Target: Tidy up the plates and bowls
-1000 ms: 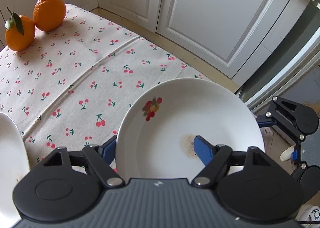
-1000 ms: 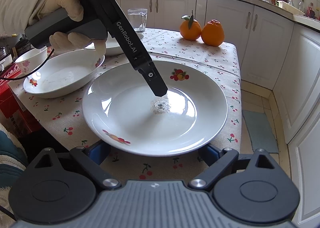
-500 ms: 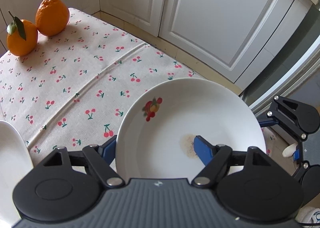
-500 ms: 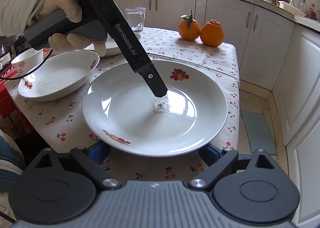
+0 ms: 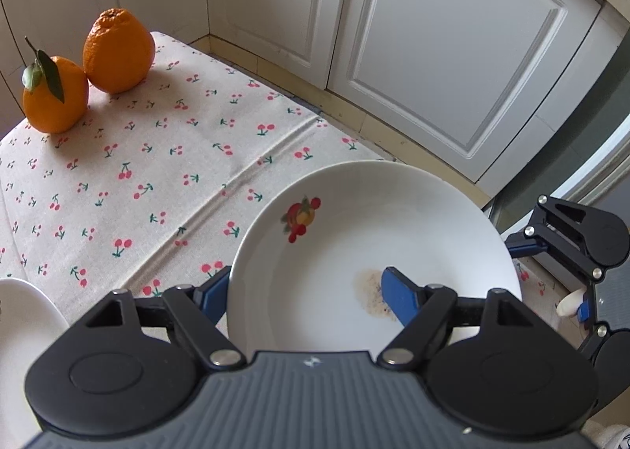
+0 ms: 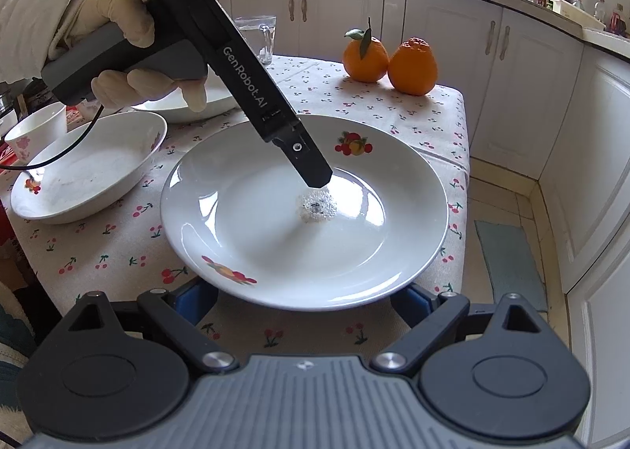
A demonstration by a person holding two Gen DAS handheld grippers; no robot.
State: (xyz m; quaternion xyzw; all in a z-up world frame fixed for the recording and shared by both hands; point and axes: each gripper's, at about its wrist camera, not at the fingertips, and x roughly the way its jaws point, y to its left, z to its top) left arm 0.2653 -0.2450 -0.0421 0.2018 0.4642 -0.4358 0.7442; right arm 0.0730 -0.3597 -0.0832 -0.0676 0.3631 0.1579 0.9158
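White plate (image 5: pixel 354 252) | rim between left gripper (image 5: pixel 305 287) jaws; clamped

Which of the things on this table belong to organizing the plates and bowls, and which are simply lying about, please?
Belong to the job:
fruit-print plate, clamped by the left gripper
deep dish
small bowl
far dish

Just lying about:
two oranges
glass mug

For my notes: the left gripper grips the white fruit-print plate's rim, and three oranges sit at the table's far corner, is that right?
Not quite: the right wrist view shows two oranges, not three. The left gripper does grip the white fruit-print plate by its rim.
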